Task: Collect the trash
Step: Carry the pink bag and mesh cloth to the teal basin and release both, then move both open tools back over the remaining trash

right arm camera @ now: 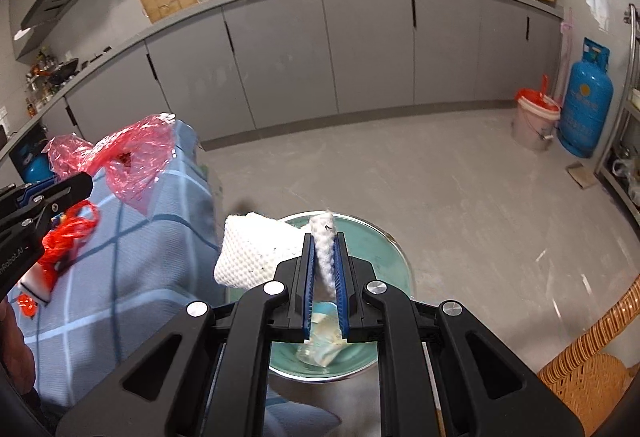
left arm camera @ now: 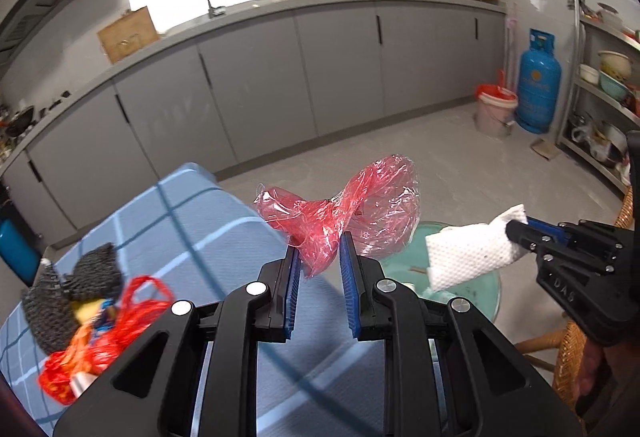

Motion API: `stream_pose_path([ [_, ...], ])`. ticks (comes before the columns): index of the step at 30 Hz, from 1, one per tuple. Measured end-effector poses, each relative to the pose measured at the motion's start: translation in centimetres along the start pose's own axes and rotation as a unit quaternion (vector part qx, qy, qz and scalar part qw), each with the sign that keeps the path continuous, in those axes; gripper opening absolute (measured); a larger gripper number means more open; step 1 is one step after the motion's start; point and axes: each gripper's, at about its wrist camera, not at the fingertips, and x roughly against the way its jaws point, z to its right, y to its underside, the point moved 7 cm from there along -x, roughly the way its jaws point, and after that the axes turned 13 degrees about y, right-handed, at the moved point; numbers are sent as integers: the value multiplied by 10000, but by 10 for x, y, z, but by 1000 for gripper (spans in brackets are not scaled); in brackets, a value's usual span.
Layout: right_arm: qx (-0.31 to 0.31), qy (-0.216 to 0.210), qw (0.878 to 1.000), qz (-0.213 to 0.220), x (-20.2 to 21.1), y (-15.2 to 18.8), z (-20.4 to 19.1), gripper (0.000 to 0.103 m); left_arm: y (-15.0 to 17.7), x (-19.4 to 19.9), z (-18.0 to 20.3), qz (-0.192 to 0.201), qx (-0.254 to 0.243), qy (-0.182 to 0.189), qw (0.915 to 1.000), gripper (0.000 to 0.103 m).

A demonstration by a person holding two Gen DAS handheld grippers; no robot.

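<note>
A: Where's the trash?

B: The left gripper [left arm camera: 320, 257] is clamped on a red wrap [left arm camera: 340, 213], held above the table [left arm camera: 192, 229] edge. Right of it, the right gripper [right arm camera: 325, 257] pinches a tissue [right arm camera: 256, 253] over the green bin [right arm camera: 384, 249].

A: Handling?

B: Both look light and limp; the wrap seems slippery, so grip bunched folds.

A: Any writing?

B: "DAS" on the right gripper's body; nothing else is readable.

Two black grippers, left gripper [left arm camera: 319, 261] and right gripper [right arm camera: 325, 257]: ribbed blue pads, silver screws.
</note>
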Motion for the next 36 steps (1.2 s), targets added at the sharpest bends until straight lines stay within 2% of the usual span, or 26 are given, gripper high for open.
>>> stream_pose_path([
  [5,-62,136,9997,-191,-17,10,15,12,4,-29,14,-250,-13,220,9994,21],
  [13,-25,179,9991,-375,-37,19,17,13,19,-64,28,-621,-49,493,9968,22],
  [16,-49,163,9989,-442,-44,22,17,15,22,-71,29,-688,-60,502,9964,28],
  [17,-50,159,9988,-464,-47,24,17,17,23,-72,29,-700,-59,516,9962,35],
  [18,-62,165,9988,-467,-48,25,19,23,24,-72,29,-709,-53,529,9961,46],
  [19,-75,172,9987,-469,-49,25,19,29,24,-72,28,-700,-51,527,9961,51],
  [20,-89,182,9987,-463,-49,25,21,43,23,-72,27,-674,-49,489,9965,59],
  [21,-119,196,9988,-442,-49,25,22,53,23,-72,26,-662,-44,459,9967,65],
  [25,-199,218,9987,-421,-48,23,27,57,21,-69,19,-642,17,376,9972,71],
  [27,-272,209,9986,-398,-46,21,29,65,20,-66,15,-613,54,297,9977,78],
  [36,-245,93,9993,-268,-36,15,14,75,23,-34,-31,-465,313,-187,9983,88],
])
